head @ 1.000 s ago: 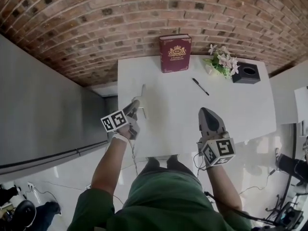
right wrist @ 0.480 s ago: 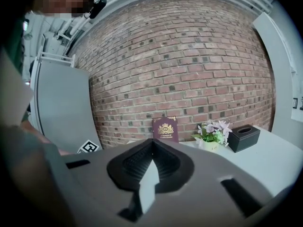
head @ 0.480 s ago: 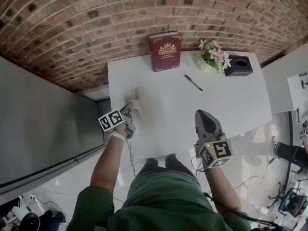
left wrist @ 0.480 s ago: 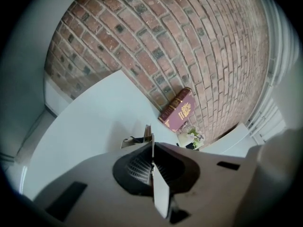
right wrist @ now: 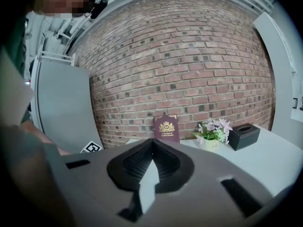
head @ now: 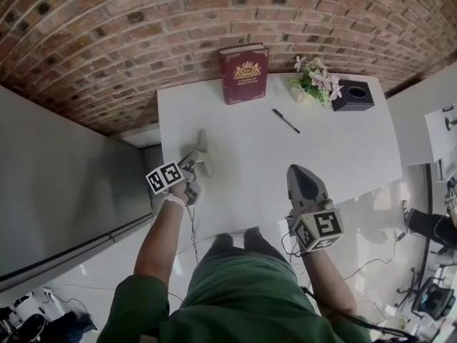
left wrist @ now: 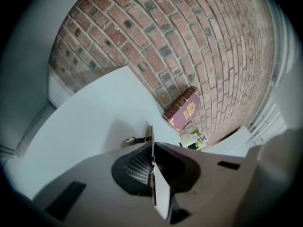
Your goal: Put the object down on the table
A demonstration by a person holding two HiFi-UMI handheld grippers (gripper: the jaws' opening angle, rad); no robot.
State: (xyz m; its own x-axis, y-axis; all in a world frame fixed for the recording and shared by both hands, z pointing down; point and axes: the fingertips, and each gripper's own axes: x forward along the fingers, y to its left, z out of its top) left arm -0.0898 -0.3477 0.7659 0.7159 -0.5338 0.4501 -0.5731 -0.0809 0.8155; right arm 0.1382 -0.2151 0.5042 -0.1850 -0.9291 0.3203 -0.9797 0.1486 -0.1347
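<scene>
Head view, left to right. My left tongs point(head: 196, 157): jaws closed on a thin pale object point(head: 202, 141), held low over the white table point(head: 343, 156) by its left edge; contact unclear. Maroon book point(head: 243, 73), upright against the brick wall point(head: 143, 41). Black pen point(head: 285, 121). My right tongs point(head: 300, 170): jaws together, nothing between them. Potted flowers point(head: 318, 86). Black box point(head: 353, 95).

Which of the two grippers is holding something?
The left gripper: its fingers are shut on a thin pale strip. The right gripper has its fingers shut on nothing.
</scene>
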